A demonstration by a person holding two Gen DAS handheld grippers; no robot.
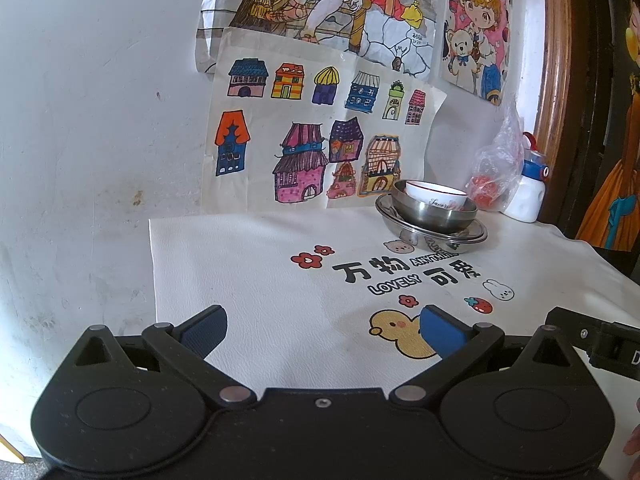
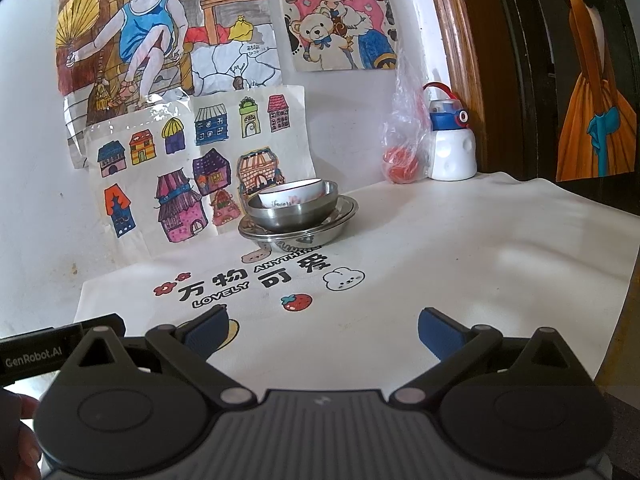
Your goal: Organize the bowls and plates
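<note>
The white cloth [image 2: 440, 260] on the surface reads "万物可爱" plus "ANYTHING LOVELY" near its back edge. The white bowl [image 2: 294, 196] has script like "Savors", hard to tell. "GenRobot.AI" is on the left gripper [image 2: 30, 358] body.

Left gripper [image 1: 323, 330] and right gripper [image 2: 322, 330]: jaws wide, empty.

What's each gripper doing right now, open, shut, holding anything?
Left gripper: open, empty, above the printed cloth.
Right gripper: open, empty, short of the stacked bowls.
</note>
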